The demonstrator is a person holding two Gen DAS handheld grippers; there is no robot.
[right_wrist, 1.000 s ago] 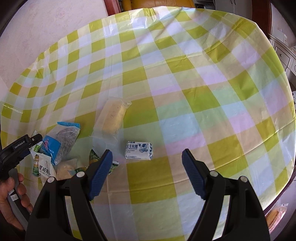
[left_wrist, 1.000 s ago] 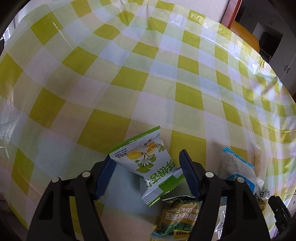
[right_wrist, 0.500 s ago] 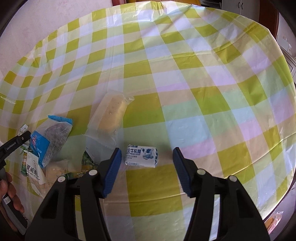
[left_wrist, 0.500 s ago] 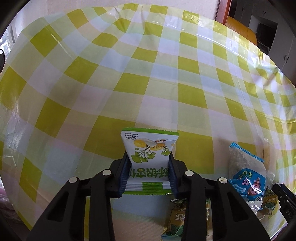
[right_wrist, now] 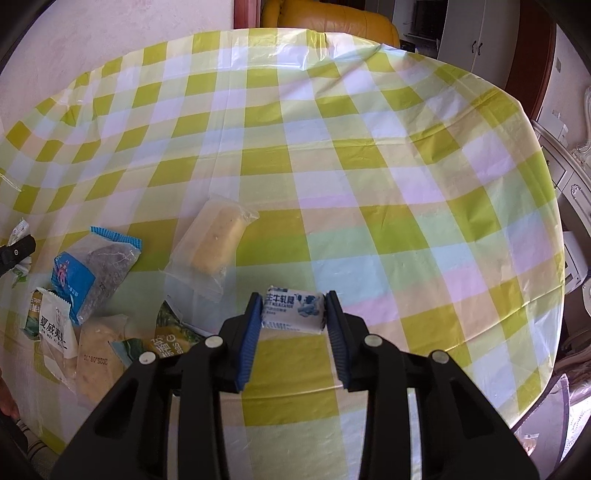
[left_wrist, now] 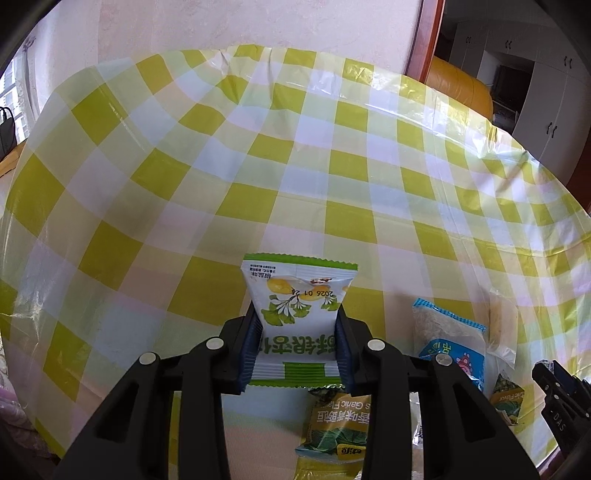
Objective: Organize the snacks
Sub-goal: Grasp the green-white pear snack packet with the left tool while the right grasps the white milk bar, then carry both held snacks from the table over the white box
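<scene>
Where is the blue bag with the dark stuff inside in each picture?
Left wrist view: the blue bag lies low on the right, beside the left tool.
Right wrist view: the blue bag lies on the left, far from the right tool.
Shared landmark: the clear wrapper with a yellow cake, right next to it.

Checked tablecloth (left_wrist: 229,147), orange sofa (right_wrist: 328,18), white cabinets (left_wrist: 546,92)

Green-and-white snack packet (left_wrist: 299,314) clamped upright between left gripper (left_wrist: 297,341) jaws above checked tablecloth (left_wrist: 258,177).
</scene>
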